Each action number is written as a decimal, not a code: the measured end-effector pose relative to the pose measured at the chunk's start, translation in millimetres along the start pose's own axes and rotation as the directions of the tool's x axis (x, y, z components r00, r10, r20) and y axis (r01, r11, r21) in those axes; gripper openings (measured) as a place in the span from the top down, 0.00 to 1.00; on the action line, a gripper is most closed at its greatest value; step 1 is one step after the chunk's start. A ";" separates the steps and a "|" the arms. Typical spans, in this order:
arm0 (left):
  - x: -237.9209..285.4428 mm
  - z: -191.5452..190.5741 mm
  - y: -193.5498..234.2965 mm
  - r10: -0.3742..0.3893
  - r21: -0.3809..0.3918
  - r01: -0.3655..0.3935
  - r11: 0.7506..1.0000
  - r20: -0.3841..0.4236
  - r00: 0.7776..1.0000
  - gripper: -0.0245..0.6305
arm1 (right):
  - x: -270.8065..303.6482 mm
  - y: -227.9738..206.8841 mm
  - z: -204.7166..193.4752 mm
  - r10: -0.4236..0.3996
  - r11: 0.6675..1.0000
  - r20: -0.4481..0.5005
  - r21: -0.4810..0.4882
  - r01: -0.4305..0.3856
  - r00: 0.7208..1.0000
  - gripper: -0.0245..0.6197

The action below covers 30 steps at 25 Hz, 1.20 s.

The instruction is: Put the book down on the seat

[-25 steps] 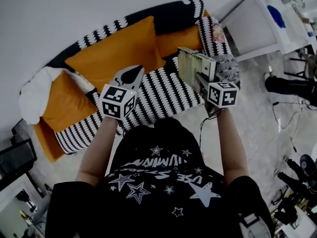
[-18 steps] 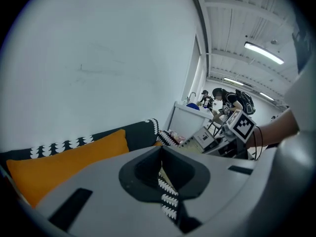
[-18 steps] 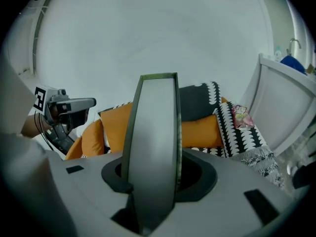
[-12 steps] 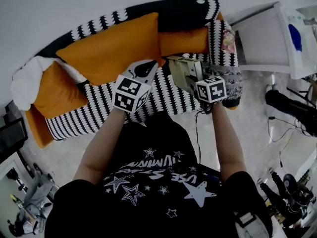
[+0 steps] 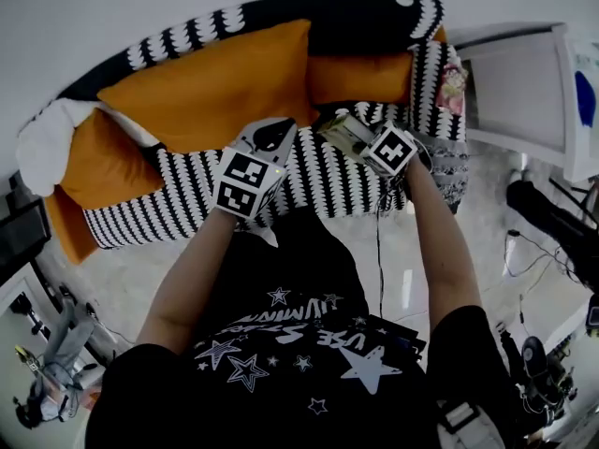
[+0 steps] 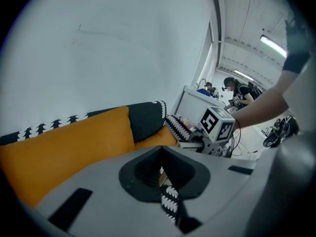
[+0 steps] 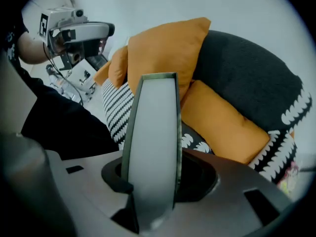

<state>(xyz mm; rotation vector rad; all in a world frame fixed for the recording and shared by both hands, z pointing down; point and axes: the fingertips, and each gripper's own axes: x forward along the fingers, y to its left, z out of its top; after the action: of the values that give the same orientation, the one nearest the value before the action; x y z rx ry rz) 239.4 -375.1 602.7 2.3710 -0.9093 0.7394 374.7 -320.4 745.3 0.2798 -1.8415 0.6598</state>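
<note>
A sofa with a black-and-white striped seat (image 5: 318,181) and orange cushions (image 5: 211,87) fills the upper head view. My right gripper (image 5: 360,137) is shut on the book (image 5: 343,127), low over the right half of the seat. In the right gripper view the pale book (image 7: 150,122) stands edge-on between the jaws, with the seat (image 7: 116,107) behind it. My left gripper (image 5: 271,131) hovers over the middle of the seat, apart from the book. Its jaws (image 6: 163,169) are shut with nothing in them. The left gripper view shows the right gripper's marker cube (image 6: 217,125).
A white cabinet (image 5: 515,82) stands just right of the sofa's armrest (image 5: 440,110), which carries a small colourful thing (image 5: 452,78). A white pillow (image 5: 42,148) lies at the sofa's left end. Cables (image 5: 379,251) run over the pale floor.
Both grippers have sunk toward the seat. The right one has rolled and tipped downward, so the book, held upright before, now lies lower and flatter over the seat.
</note>
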 end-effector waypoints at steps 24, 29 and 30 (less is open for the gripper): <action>-3.2 -21.7 16.2 0.057 -0.078 -0.057 0.995 -0.005 0.998 0.95 | 14.5 -82.4 43.9 -0.167 0.978 0.001 -0.126 0.165 0.986 0.60; -12.1 -11.2 14.8 0.051 -0.068 -0.050 0.996 0.016 0.999 0.95 | -14.5 -100.9 64.4 -0.303 0.940 0.120 -0.124 0.317 0.945 0.59; -14.4 -9.3 14.2 0.053 -0.062 -0.052 0.997 0.019 0.998 0.95 | -22.3 -103.7 68.1 -0.328 0.932 0.142 -0.114 0.345 0.934 0.59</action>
<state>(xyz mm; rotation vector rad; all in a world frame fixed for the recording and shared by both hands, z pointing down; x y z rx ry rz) 217.3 -372.4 603.9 2.3126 -0.9919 0.6979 379.9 -446.2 740.0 0.5415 -1.8836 0.2804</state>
